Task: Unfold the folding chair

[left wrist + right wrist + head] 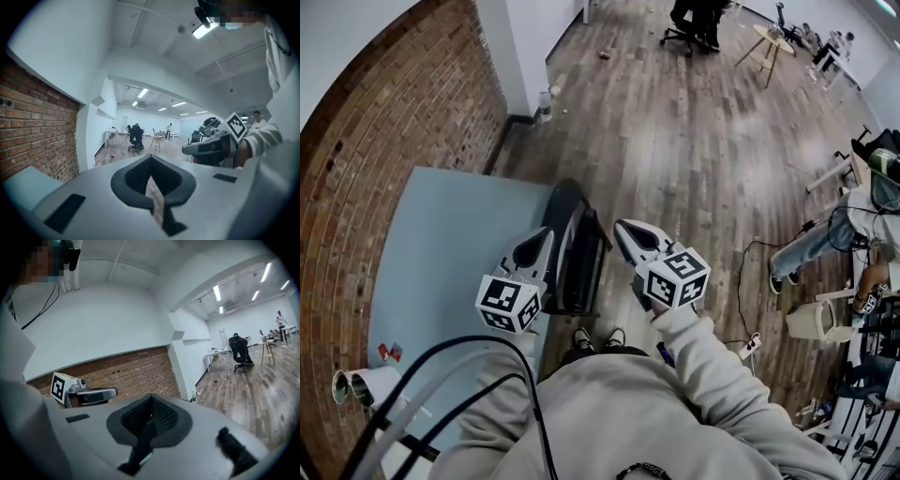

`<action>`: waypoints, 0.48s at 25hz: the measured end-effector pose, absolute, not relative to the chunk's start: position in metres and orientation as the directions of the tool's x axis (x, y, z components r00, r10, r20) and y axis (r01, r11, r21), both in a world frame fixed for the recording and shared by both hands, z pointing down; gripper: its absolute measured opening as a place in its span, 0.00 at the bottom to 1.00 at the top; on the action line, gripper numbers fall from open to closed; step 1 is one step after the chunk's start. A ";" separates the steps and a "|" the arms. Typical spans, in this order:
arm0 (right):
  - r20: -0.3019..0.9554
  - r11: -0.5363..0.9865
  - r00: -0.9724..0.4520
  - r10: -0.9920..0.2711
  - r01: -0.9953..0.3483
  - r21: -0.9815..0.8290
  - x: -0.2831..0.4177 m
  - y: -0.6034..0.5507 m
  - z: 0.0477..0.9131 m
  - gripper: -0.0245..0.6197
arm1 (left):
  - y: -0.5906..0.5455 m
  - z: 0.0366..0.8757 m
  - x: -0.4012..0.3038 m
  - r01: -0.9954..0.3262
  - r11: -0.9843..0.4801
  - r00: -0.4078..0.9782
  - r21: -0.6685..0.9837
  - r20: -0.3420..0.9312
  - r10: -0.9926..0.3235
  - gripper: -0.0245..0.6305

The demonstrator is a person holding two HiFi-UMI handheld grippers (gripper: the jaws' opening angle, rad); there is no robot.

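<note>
Black metal folding chair (575,246): folded flat, standing on edge on brown plank floor (703,159), just beside right edge of pale blue table (441,253). Left gripper (544,236): over chair's left side, jaws clenched together, empty. Right gripper (625,230): just right of chair's top, jaws likewise pressed together, empty. Red brick wall (384,112): left of chair, beyond table.

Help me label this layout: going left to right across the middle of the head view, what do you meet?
Brick wall → pale blue surface → left gripper → folded black chair → right gripper → wooden floor → person at the right edge.
</note>
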State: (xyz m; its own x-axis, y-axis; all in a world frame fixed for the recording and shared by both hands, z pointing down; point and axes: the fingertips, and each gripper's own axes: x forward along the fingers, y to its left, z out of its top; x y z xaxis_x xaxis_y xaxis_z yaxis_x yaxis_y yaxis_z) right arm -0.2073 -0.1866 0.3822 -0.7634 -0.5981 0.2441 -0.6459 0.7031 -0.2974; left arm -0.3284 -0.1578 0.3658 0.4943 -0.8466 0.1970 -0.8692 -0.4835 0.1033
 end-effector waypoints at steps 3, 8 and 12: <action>0.251 0.698 -0.768 -0.590 -0.641 -0.321 -0.213 -0.200 0.396 0.05 | -0.170 0.376 -0.338 -0.882 -0.455 0.470 0.118 0.222 -0.854 0.04; 0.263 0.671 -0.759 -0.596 -0.650 -0.357 -0.214 -0.223 0.422 0.05 | -0.198 0.403 -0.339 -0.884 -0.453 0.466 0.117 0.298 -0.833 0.04; 0.312 0.624 -0.728 -0.610 -0.684 -0.377 -0.217 -0.243 0.461 0.05 | -0.221 0.437 -0.340 -0.898 -0.416 0.436 0.143 0.408 -0.802 0.04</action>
